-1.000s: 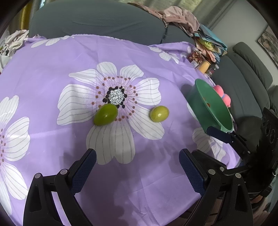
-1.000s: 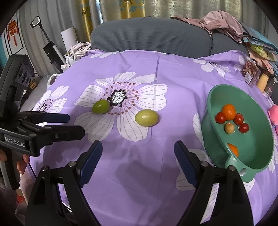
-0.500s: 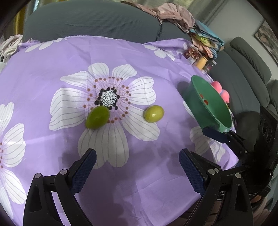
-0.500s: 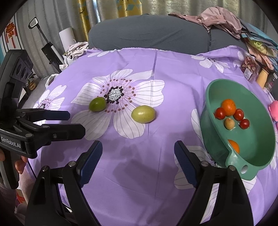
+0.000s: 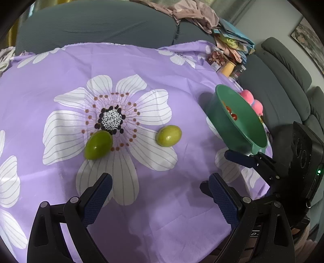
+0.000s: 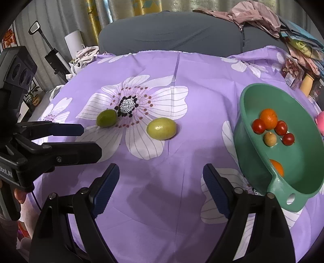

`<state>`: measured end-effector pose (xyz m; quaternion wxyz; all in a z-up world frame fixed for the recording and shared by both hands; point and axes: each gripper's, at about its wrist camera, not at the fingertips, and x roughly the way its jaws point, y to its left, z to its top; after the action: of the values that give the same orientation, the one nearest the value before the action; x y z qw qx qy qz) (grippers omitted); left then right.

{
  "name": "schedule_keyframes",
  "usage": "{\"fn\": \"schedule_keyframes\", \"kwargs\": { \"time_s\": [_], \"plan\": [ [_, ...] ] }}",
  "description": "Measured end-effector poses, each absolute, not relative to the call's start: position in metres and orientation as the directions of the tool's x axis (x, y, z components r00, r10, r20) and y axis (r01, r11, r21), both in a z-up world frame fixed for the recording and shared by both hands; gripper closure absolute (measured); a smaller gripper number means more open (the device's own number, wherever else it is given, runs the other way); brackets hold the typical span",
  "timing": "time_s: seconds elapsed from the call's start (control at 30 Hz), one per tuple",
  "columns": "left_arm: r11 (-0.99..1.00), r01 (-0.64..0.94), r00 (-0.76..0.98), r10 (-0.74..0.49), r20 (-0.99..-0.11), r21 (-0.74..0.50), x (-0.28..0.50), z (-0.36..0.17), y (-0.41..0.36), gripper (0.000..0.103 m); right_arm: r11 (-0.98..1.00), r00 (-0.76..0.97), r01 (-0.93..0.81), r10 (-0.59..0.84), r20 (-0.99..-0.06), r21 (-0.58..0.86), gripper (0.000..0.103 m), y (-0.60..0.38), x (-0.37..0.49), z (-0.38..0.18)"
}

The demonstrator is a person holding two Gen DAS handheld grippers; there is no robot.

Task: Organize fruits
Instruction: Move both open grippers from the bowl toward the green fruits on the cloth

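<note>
Two green fruits lie on the purple flowered cloth: a darker one (image 5: 98, 144) (image 6: 106, 121) by the flower's centre and a yellower one (image 5: 168, 135) (image 6: 161, 128) to its right. A green bowl (image 5: 219, 119) (image 6: 303, 182) at the right holds several small red and orange fruits (image 6: 268, 119). My left gripper (image 5: 160, 196) is open and empty, short of both fruits. My right gripper (image 6: 161, 185) is open and empty, in front of the yellower fruit.
A grey sofa (image 6: 172, 34) stands behind the table, with piled clothes (image 6: 255, 16) and clutter at the back right. Pink round things (image 5: 252, 101) sit behind the bowl. The left gripper's body shows at the left of the right wrist view (image 6: 50, 149).
Both views have shifted slightly; the fruits sit a little lower and closer in the left wrist view. Both grippers stay open and empty. The fruits and bowl have not moved on the cloth.
</note>
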<state>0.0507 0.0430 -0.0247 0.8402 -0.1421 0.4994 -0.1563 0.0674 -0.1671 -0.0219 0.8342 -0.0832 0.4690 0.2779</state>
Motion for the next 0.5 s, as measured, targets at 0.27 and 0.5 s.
{"fn": "schedule_keyframes", "kwargs": {
  "time_s": [0.27,0.5],
  "plan": [
    [0.911,0.115,0.436,-0.404,-0.804,-0.395,0.057,-0.032,0.044,0.007,0.834,0.391,-0.536,0.381,-0.838,0.129,0.017,-0.167,0.074,-0.03],
    [0.907,0.12,0.429,-0.413,-0.803,-0.403,0.062,-0.034,0.042,0.007,0.837,0.383,-0.531,0.378,-0.843,0.134,0.017,-0.168,0.08,-0.035]
  ]
}}
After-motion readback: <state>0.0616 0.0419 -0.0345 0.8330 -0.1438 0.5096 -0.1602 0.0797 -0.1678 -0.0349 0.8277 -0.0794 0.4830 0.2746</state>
